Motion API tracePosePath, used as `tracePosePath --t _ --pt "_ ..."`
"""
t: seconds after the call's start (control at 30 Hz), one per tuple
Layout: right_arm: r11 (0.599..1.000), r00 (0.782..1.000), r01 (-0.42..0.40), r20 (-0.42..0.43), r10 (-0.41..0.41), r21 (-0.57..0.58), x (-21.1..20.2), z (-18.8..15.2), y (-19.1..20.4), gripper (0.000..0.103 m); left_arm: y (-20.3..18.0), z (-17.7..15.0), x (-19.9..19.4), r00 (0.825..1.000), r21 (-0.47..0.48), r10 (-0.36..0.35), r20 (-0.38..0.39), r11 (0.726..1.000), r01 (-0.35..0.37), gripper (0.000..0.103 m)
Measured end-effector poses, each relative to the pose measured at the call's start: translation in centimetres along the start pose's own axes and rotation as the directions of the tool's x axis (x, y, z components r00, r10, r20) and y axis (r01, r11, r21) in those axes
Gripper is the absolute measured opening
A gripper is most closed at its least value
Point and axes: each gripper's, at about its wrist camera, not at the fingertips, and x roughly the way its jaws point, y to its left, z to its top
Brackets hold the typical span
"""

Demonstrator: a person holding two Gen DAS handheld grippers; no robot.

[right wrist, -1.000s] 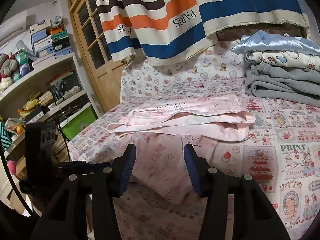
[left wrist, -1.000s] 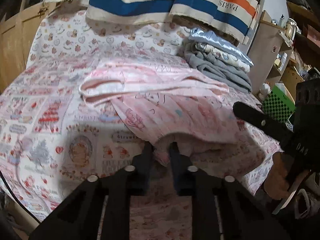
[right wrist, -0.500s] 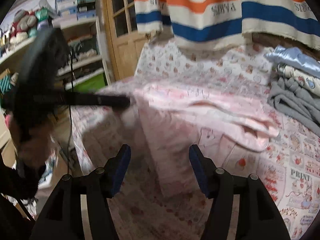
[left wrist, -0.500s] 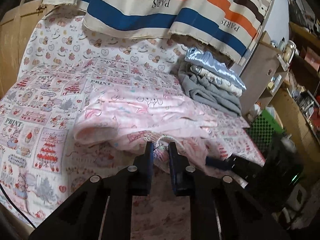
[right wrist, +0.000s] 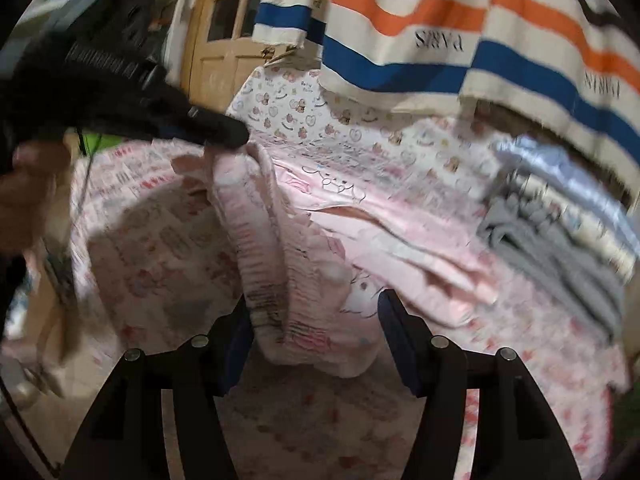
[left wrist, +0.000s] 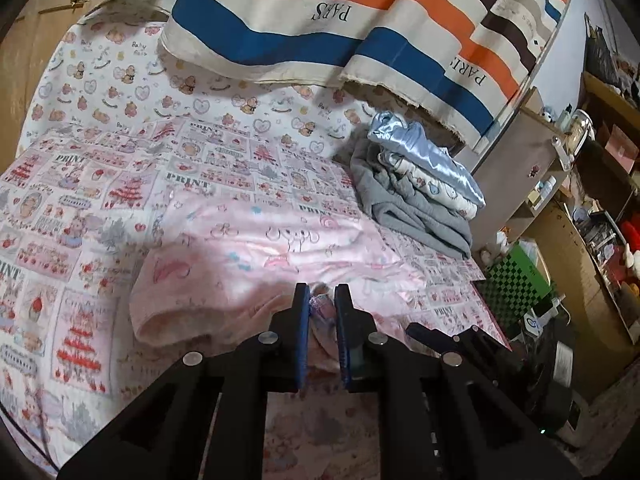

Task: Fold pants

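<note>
the left gripper [left wrist: 322,300], at six o'clock in its own view, has its jaws pinched nearly together on an edge of the pink pants [left wrist: 256,256], raising that end off the patterned bedsheet [left wrist: 80,208] so it can be carried over as a fold. the rest of the pants lies across the sheet's middle. toward three o'clock the right gripper [right wrist: 314,336] stands wide, the gathered waistband between its jaws but unpinched, likely ready to take it. at two o'clock a stack of folded clothes [left wrist: 420,192] sits apart, clear of the work.

right view smeared, clothes stack [right wrist: 560,208] perhaps folded
</note>
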Motion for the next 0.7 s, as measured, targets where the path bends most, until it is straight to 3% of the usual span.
tracePosePath --t 0.1,0.13,0.17,0.23,0.5,0.63,0.7 --pt "0.998 0.999 -0.036 -0.030 0.035 -0.049 0.9 0.4 -0.1 0.062 0.2 0.9 0.3 1.000 -0.006 0.001 0.006 1.000 -0.001 0.011" --pt "0.997 0.998 -0.055 -0.041 0.054 -0.045 1.2 0.7 -0.4 0.052 0.2 1.2 0.4 1.000 -0.008 -0.002 0.006 1.000 0.002 0.010" --pt "0.997 0.995 -0.078 -0.059 0.076 -0.030 1.7 0.9 -0.8 0.029 0.3 1.4 0.4 1.000 -0.009 -0.002 0.008 1.000 0.002 0.010" --pt "0.995 0.993 -0.099 -0.062 0.099 0.017 2.1 1.5 -1.9 0.009 0.3 2.0 0.4 1.000 0.000 0.005 0.016 1.000 -0.005 0.010" --pt "0.956 0.979 -0.199 0.091 0.183 0.218 1.7 5.4 -8.2 0.005 0.1 5.5 0.3 0.998 0.041 0.028 0.057 0.999 -0.030 0.010" --pt "0.903 0.960 -0.278 0.064 0.273 0.327 4.3 7.3 -11.1 0.005 0.9 7.5 2.2 0.996 0.033 0.084 0.041 0.996 -0.085 0.010" --pt "0.888 0.959 -0.269 0.023 0.281 0.374 6.2 7.7 -11.8 0.005 1.7 8.1 3.7 0.994 0.031 0.110 0.008 0.993 -0.110 0.011"
